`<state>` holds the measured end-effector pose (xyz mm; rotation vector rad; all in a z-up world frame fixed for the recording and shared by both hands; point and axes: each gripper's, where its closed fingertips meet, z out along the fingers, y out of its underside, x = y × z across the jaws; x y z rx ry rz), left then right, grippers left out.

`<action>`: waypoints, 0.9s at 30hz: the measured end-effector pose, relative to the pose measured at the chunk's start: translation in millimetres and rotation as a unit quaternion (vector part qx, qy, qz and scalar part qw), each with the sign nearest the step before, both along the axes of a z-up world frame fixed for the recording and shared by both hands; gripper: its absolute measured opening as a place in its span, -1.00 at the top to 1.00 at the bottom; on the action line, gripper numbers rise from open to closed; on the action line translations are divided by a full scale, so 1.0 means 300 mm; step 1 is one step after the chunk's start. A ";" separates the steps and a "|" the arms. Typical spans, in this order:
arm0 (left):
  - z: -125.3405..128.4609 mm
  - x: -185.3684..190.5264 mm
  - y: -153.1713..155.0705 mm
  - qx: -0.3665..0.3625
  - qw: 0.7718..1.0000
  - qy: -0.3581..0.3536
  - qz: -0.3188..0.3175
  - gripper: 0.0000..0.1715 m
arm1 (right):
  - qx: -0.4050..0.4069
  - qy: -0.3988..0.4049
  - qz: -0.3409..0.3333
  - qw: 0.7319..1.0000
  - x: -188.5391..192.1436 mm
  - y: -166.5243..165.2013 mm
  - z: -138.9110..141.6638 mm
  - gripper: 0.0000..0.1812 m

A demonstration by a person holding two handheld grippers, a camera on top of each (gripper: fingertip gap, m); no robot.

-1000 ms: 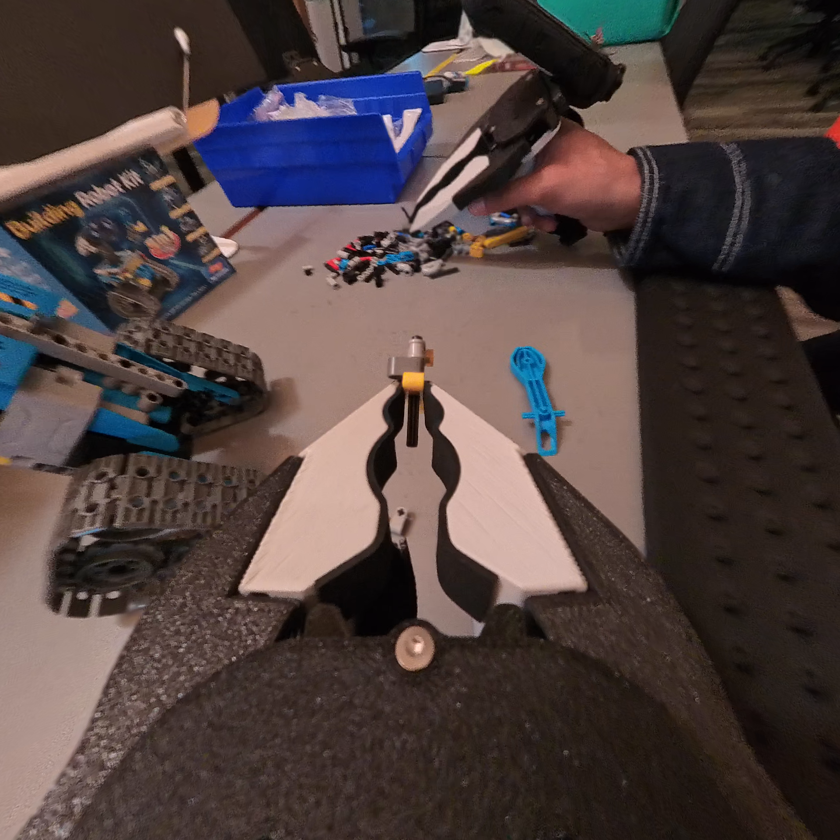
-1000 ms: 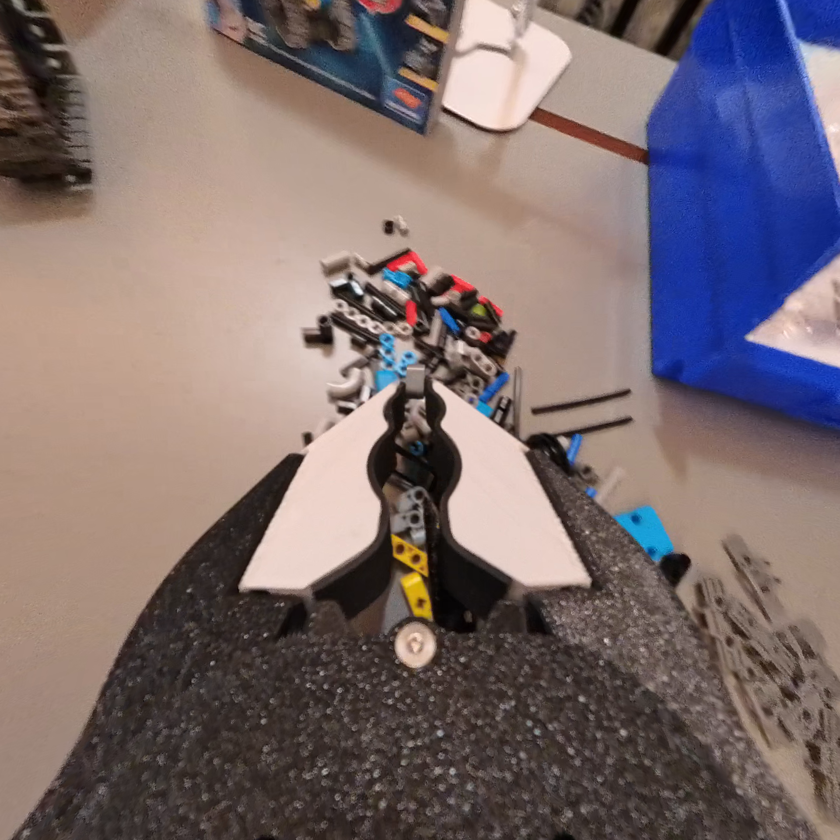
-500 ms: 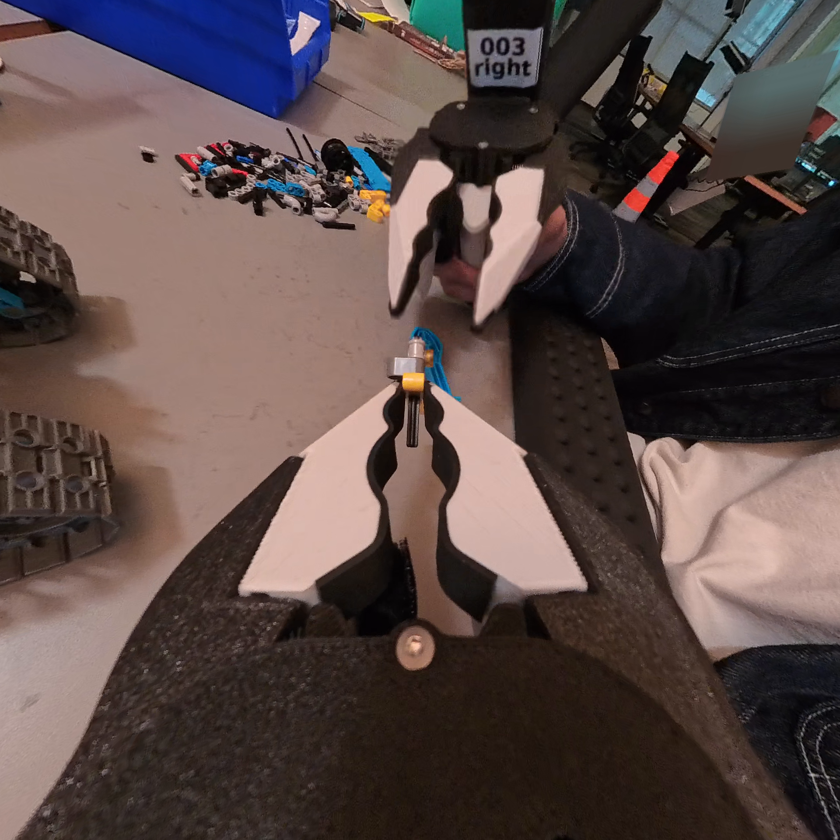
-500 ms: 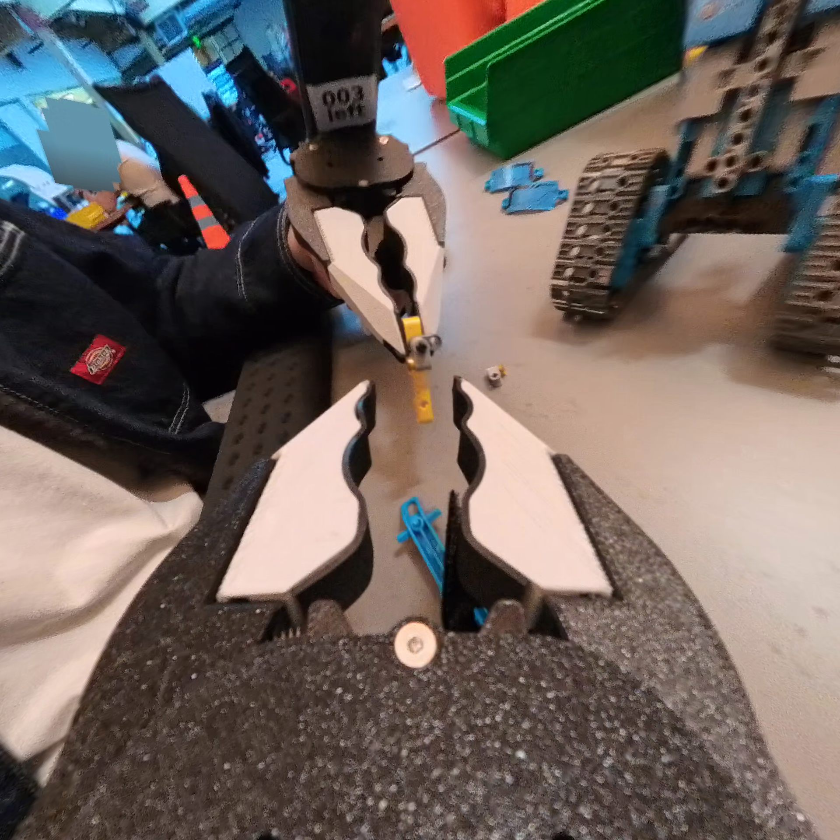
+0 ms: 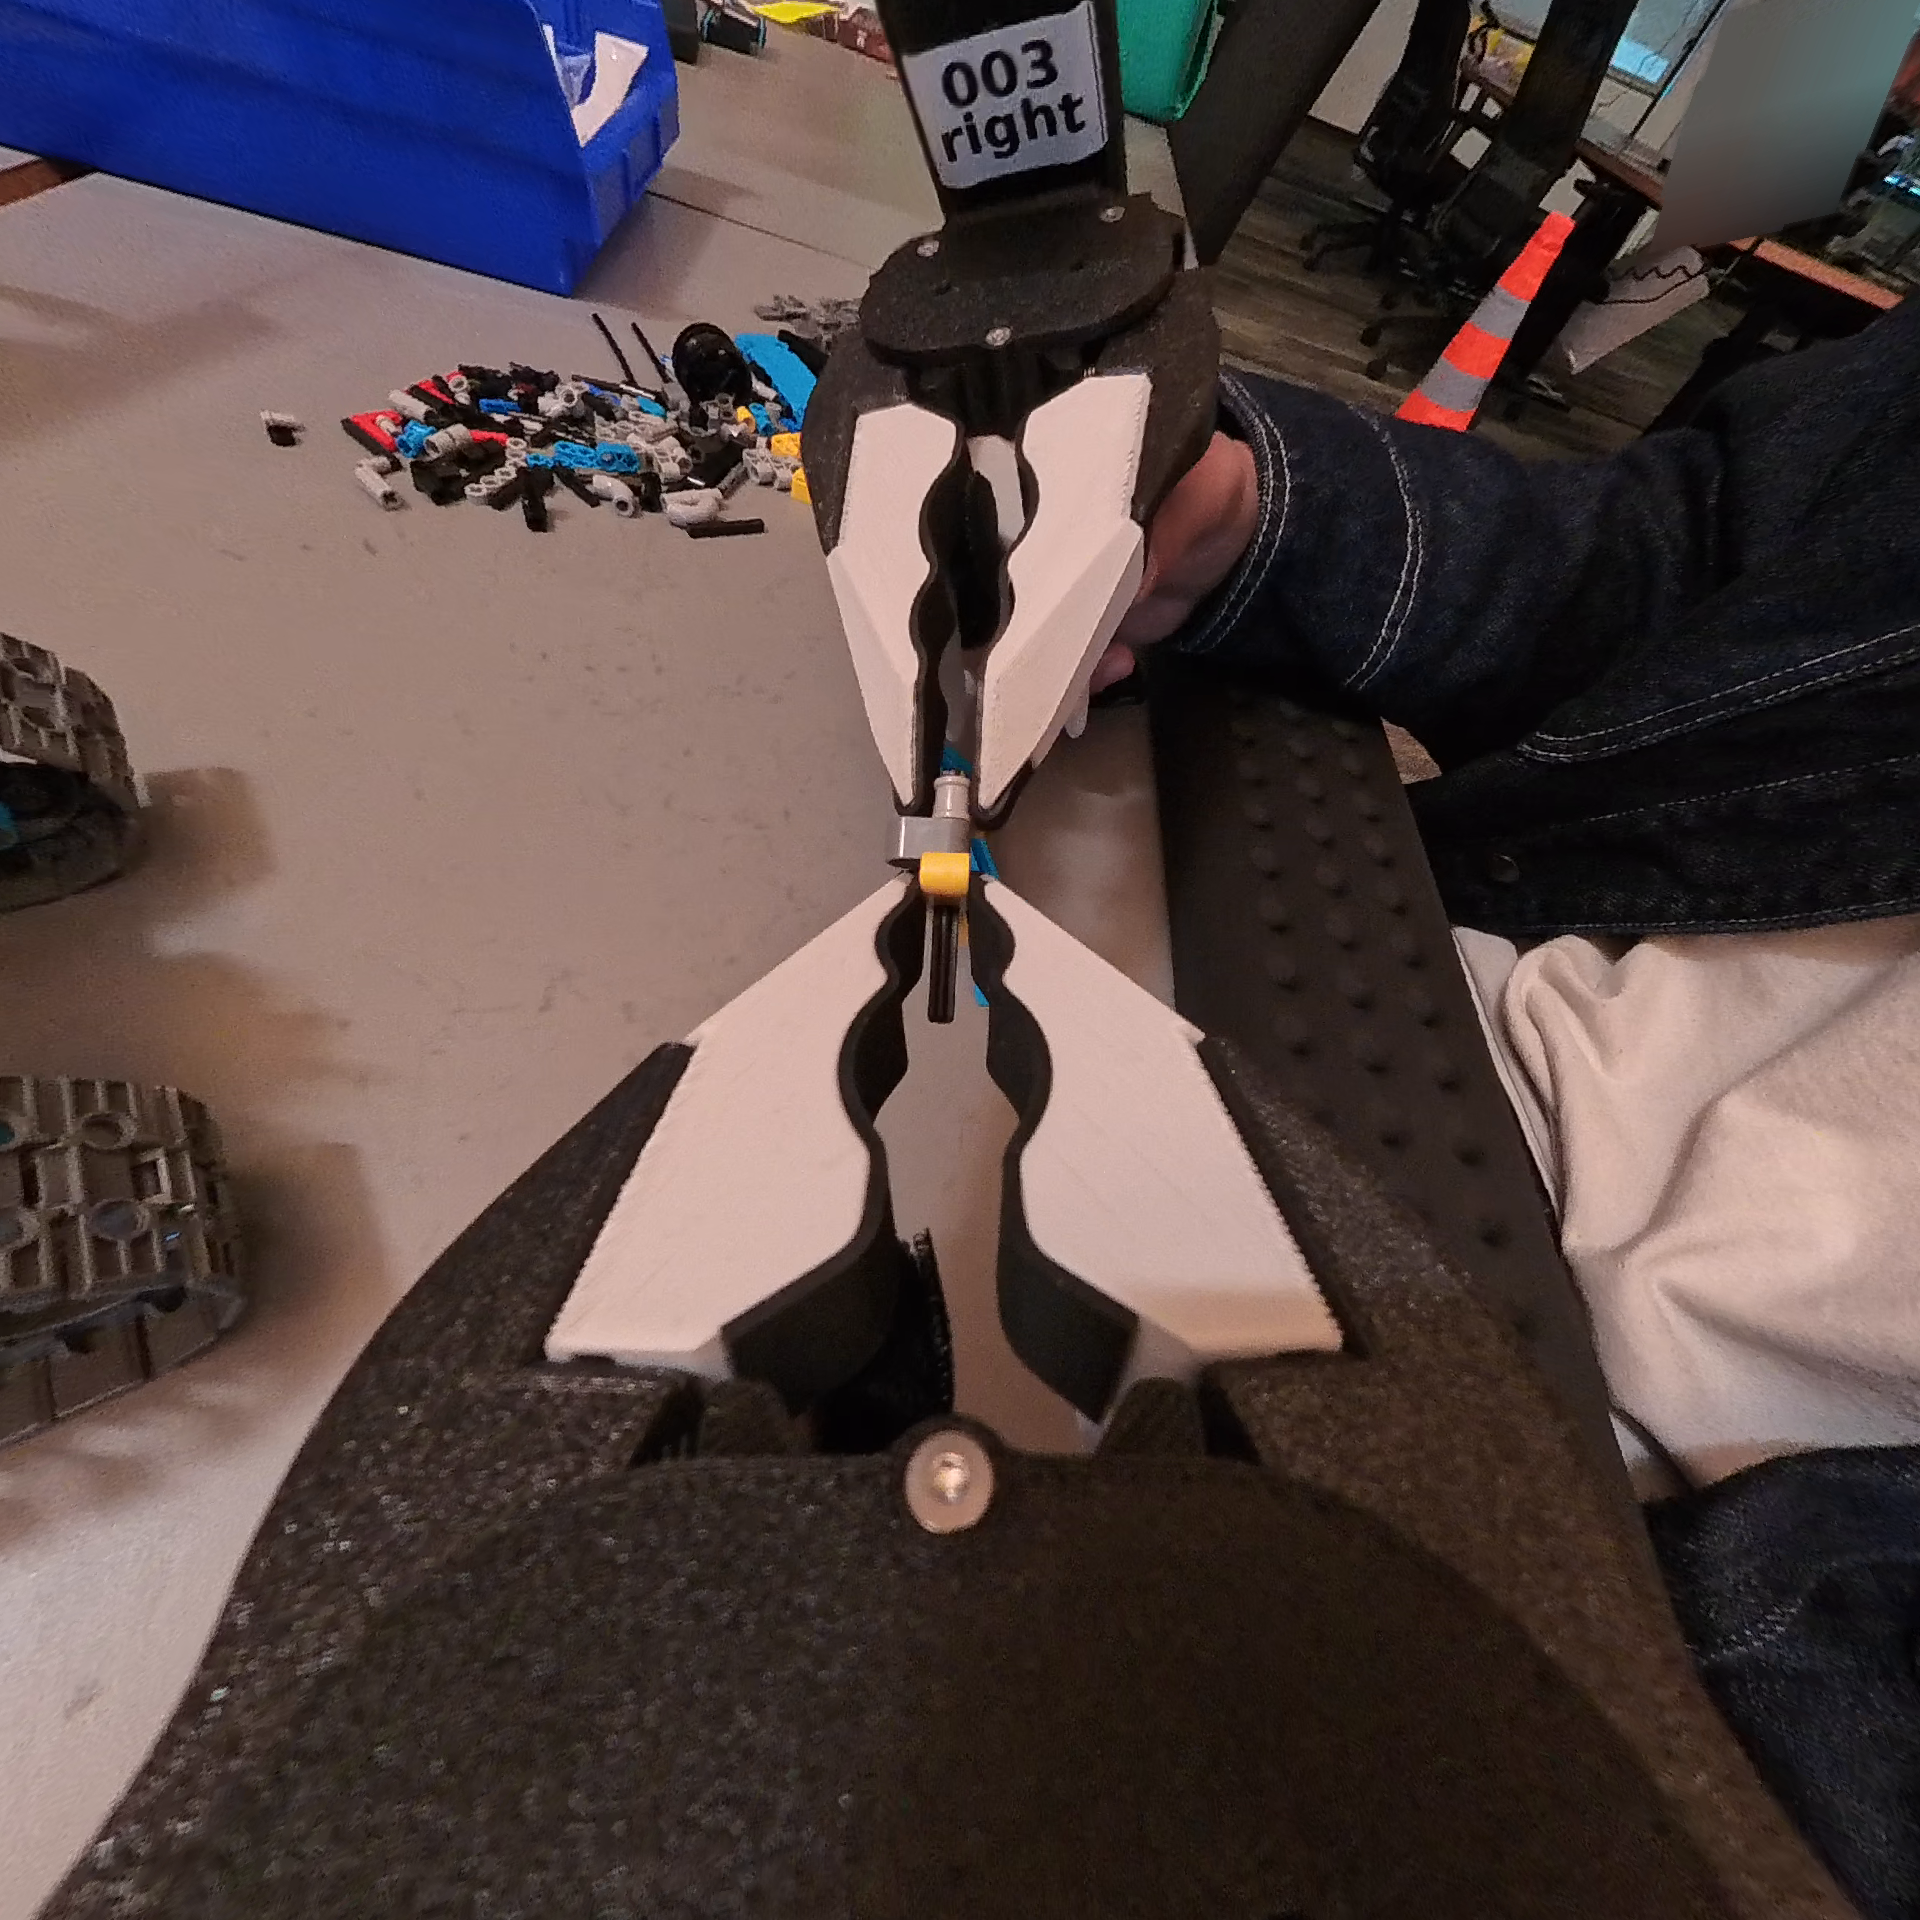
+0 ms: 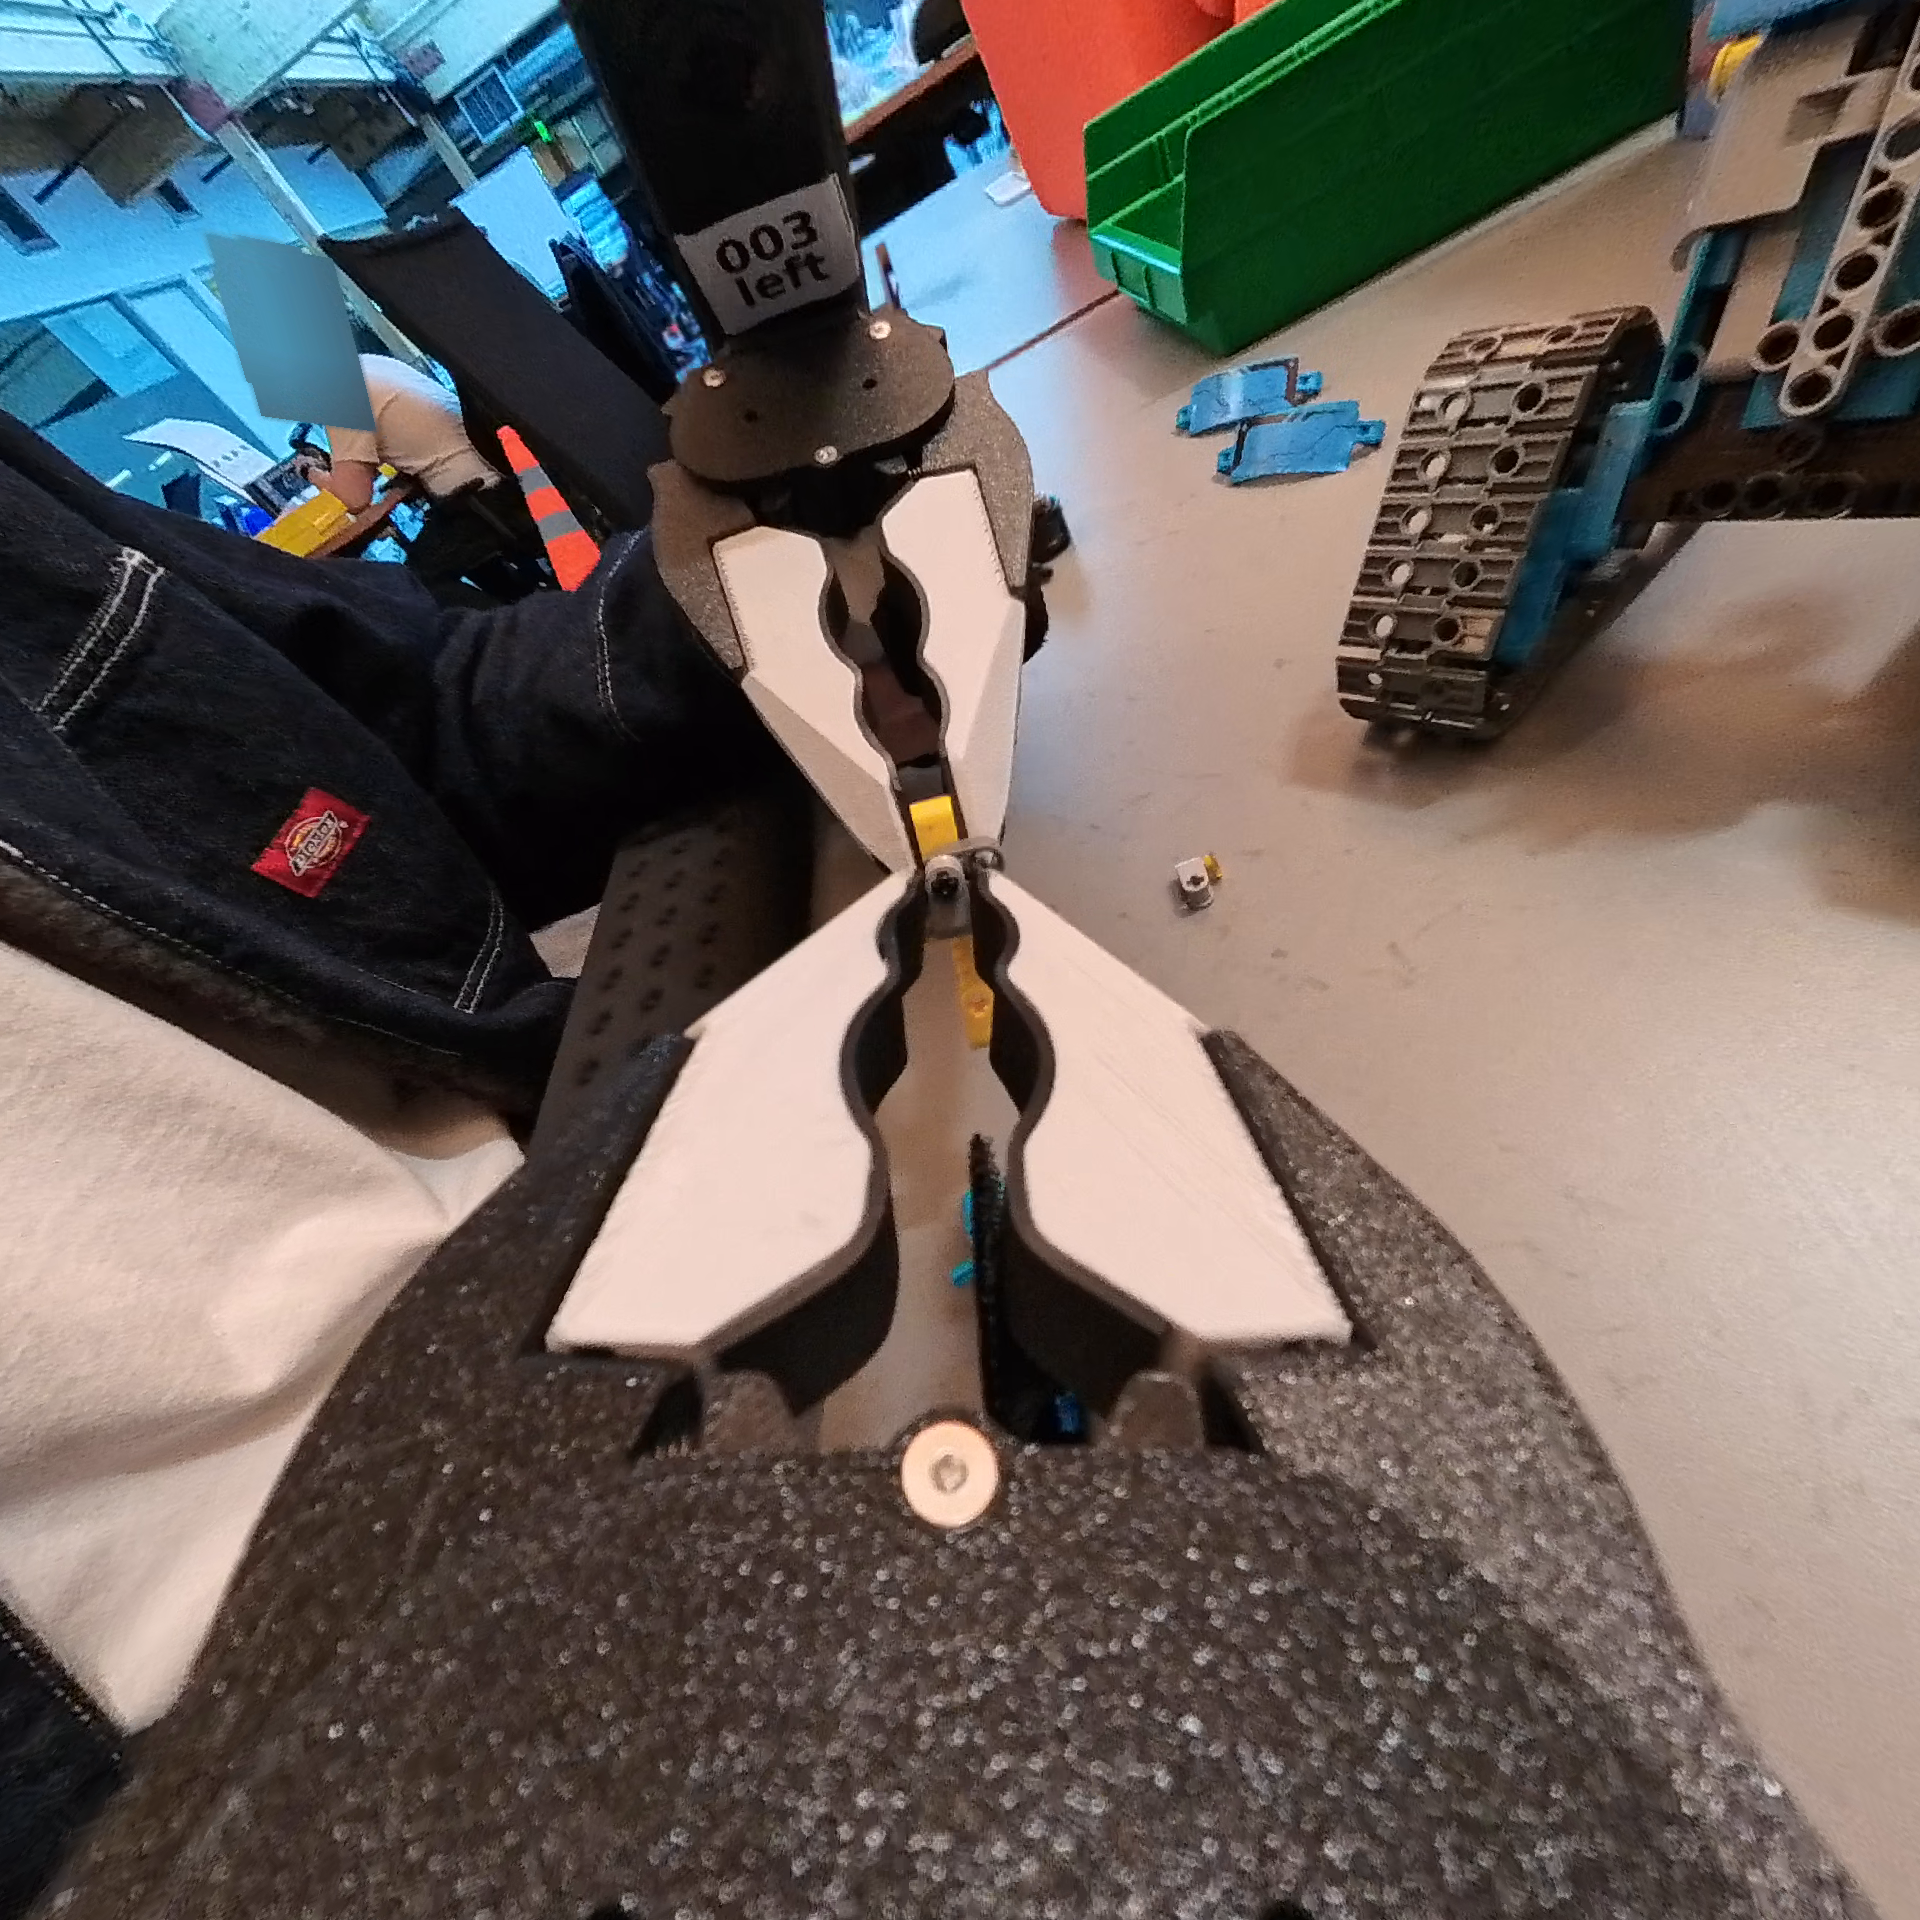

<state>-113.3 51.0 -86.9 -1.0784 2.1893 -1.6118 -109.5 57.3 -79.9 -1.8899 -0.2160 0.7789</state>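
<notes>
We see two wrist cams facing each other, tips meeting close over the desk (image 5: 520, 831). Left view looks toward the blue bin (image 5: 364, 135) and parts pile (image 5: 582, 436); right view toward the tracked model (image 6: 1475, 530). Both share the small yellow-grey assembly (image 5: 940, 847).

Both grippers, left (image 5: 943, 883) and right (image 6: 951, 883), have white wedge fingers (image 5: 769, 1143) with wavy black inner pads, speckled black bodies, one silver screw (image 5: 948, 1475) and a white label. Dark denim sleeves (image 5: 1507, 582), pale stitching.

Right hand-held gripper (image 6: 943, 891) pinches a grey connector (image 6: 945, 883) on the left hand-held gripper's (image 6: 940, 831) yellow piece (image 6: 932, 823).
</notes>
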 end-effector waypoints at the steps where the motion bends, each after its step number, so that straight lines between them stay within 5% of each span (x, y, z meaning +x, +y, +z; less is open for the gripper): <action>1: -0.009 -0.002 -0.002 0.004 1.000 0.006 -0.002 0.92 | -0.006 -0.011 0.004 1.000 -0.004 -0.003 -0.012 0.93; 10: 0.037 -0.020 -0.005 0.010 0.999 -0.041 -0.005 0.93 | 0.035 -0.038 0.024 0.998 -0.014 -0.022 0.033 0.95; 14: 0.084 -0.039 0.224 -0.060 0.993 -0.053 0.087 0.94 | 0.075 0.023 -0.066 0.995 0.218 -0.100 0.116 0.96; 16: 0.082 -0.054 0.289 -0.058 0.990 -0.069 0.111 0.93 | 0.052 -0.012 -0.103 0.993 0.269 -0.078 0.074 0.95; 21: 0.092 -0.029 0.343 -0.074 0.983 -0.076 0.150 0.93 | -0.087 -0.202 -0.075 0.972 0.179 0.078 -0.178 0.94; 27: 0.029 -0.009 0.349 -0.047 0.983 -0.038 0.173 0.93 | -0.123 -0.219 -0.027 0.968 0.087 0.168 -0.240 0.93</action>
